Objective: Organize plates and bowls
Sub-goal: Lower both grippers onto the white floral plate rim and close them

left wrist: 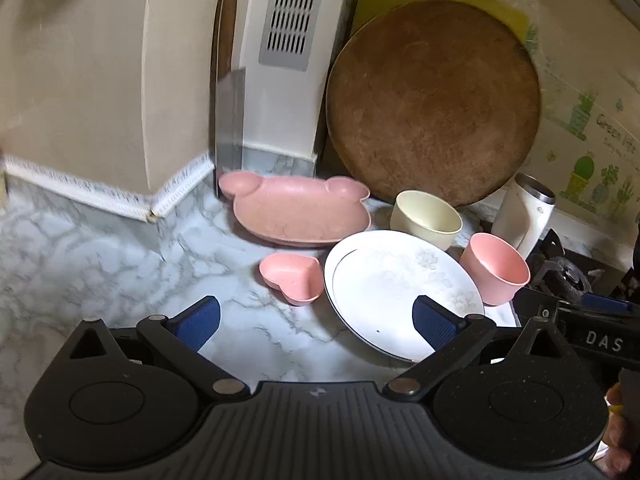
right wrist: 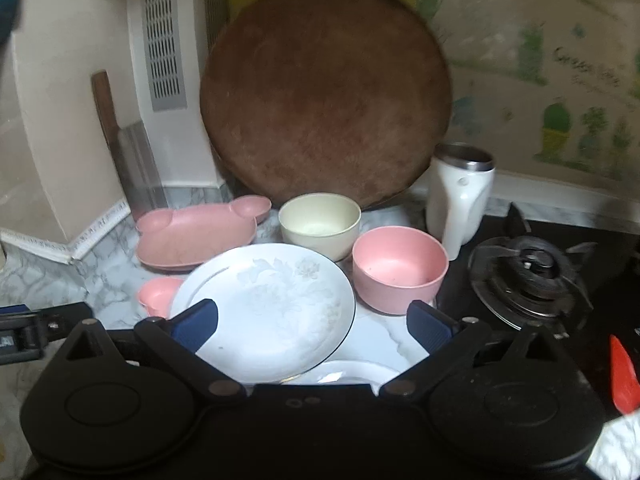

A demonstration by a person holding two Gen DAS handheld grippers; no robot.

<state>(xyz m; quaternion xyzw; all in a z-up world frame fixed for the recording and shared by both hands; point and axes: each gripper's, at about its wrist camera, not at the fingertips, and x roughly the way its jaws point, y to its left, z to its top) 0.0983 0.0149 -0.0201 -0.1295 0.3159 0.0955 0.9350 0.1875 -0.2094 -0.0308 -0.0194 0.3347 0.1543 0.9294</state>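
On the marble counter lie a white flowered plate (left wrist: 396,288) (right wrist: 268,304), a pink bear-shaped plate (left wrist: 296,212) (right wrist: 192,236), a pink heart-shaped dish (left wrist: 294,278) (right wrist: 158,296), a cream bowl (left wrist: 426,218) (right wrist: 320,224) and a pink bowl (left wrist: 496,270) (right wrist: 400,268). A second white plate (right wrist: 344,372) peeks out under the flowered one. My left gripper (left wrist: 316,324) is open, hovering in front of the heart dish and the plate's left edge. My right gripper (right wrist: 314,326) is open over the near part of the flowered plate. Neither holds anything.
A round brown cutting board (left wrist: 432,104) (right wrist: 324,100) leans on the wall behind the bowls. A cleaver (left wrist: 230,120) (right wrist: 136,160) stands at the left. A white mug (left wrist: 524,216) (right wrist: 460,196) sits beside a gas burner (right wrist: 528,276). A red object (right wrist: 622,376) lies at the right.
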